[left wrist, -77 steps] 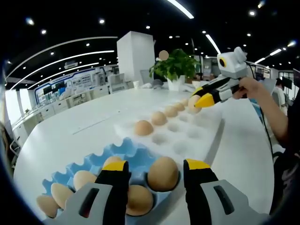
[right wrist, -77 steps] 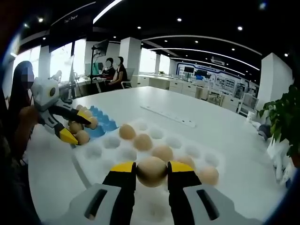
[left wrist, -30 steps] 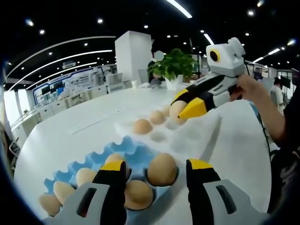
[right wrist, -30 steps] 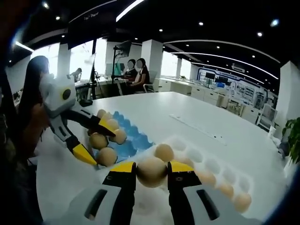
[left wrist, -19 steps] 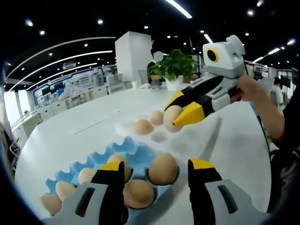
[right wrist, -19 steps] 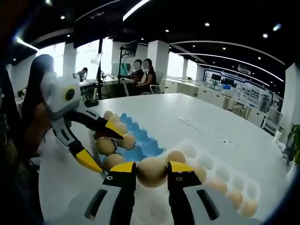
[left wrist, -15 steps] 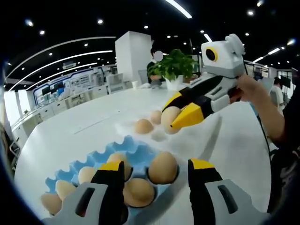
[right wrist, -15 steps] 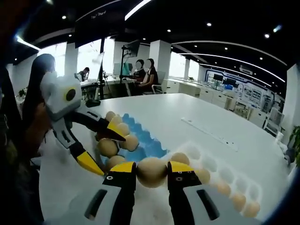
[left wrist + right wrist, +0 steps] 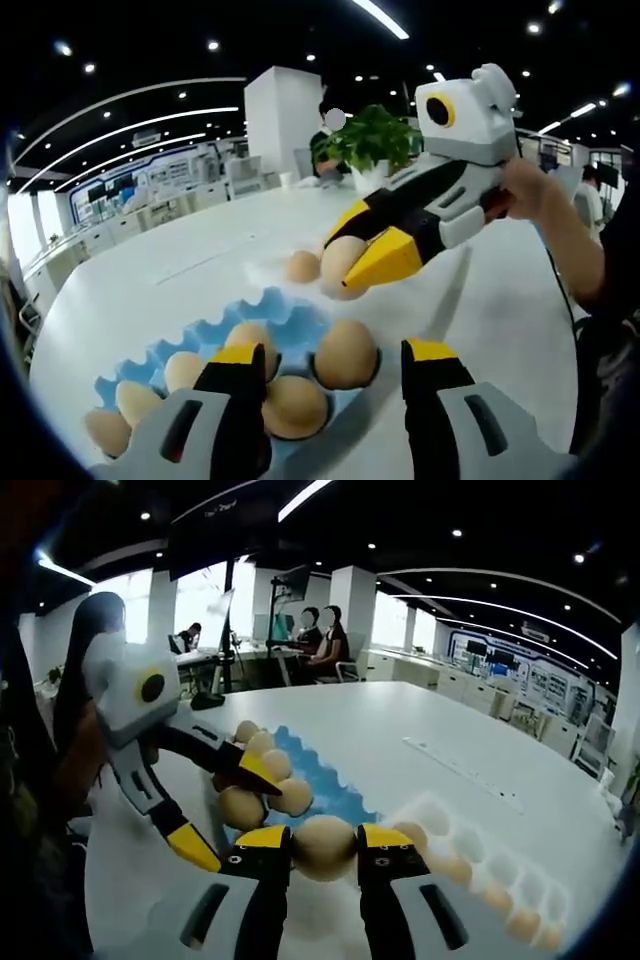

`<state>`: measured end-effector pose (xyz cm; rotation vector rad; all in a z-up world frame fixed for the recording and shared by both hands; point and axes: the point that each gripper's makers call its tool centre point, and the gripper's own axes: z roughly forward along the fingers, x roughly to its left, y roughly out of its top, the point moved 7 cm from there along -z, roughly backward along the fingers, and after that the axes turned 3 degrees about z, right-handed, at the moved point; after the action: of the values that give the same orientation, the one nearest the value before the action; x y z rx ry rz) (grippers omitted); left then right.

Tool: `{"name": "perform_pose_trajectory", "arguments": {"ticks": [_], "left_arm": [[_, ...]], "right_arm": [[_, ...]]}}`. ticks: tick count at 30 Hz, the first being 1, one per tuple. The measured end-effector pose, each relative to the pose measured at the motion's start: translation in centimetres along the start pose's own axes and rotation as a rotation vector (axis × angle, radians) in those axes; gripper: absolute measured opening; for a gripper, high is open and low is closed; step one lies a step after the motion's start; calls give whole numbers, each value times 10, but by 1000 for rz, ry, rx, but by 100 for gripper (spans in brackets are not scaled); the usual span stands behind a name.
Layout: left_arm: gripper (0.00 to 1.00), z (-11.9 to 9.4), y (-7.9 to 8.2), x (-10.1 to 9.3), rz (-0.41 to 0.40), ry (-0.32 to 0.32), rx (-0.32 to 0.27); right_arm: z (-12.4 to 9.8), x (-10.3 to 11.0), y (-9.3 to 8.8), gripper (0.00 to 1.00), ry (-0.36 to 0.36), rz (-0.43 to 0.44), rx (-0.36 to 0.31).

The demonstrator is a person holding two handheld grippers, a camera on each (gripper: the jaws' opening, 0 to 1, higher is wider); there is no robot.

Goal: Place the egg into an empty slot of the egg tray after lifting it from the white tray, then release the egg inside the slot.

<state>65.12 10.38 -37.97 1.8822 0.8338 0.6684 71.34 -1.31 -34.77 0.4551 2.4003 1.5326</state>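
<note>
The right gripper [image 9: 324,852] is clamped on an egg [image 9: 323,847], its yellow-tipped jaws pressed against both sides of it. In the left gripper view the same gripper [image 9: 358,255] comes in from the right, held by a person's hand [image 9: 527,190], and carries the egg [image 9: 341,267] in the air over the white table [image 9: 180,280] — just past the far edge of the blue egg tray [image 9: 290,323], between it and the white tray [image 9: 440,290].

The left gripper [image 9: 330,362] hangs low over the near edge of the blue egg tray with its jaws spread wide and nothing between them. In the right gripper view it [image 9: 232,815] shows at the left, jaws parted above the blue egg tray [image 9: 325,785].

Several eggs sit in the blue egg tray's slots — one of them, a large brown egg [image 9: 345,353], lies at the corner nearest the white tray. Whether a slot is free beside it cannot be told. One more egg [image 9: 302,266] rests on the white tray beyond the held one, and in the right gripper view a row of eggs [image 9: 495,900] runs along the white tray [image 9: 470,865] toward the right

A potted plant [image 9: 372,140] stands at the table's far edge
</note>
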Motion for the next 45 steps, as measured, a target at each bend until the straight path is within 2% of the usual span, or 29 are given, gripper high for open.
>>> {"name": "perform_pose_trajectory", "arguments": {"ticks": [11,21,30,35,44,45], "left_arm": [[56,-1,0,1,-3,0,-3],[56,-1,-2,2,-5,1,-5],[56,-2,-3,4,-10,2,-9],[55,-2,-4,5,-13,4,-11],[55,-2,-3,7,-11,8,-7],[55,-1,-2,7,-12,3,-5]], "right_arm": [[14,7,4,27,33,-6,2],[32,6,-2,27,57,7,27],[46,6,-9,27,84,48,39],[51,6,-9,27,109,100,31],[52,7,-11,25,141,187,23],[52,7,-12,25,135,177,27]]}}
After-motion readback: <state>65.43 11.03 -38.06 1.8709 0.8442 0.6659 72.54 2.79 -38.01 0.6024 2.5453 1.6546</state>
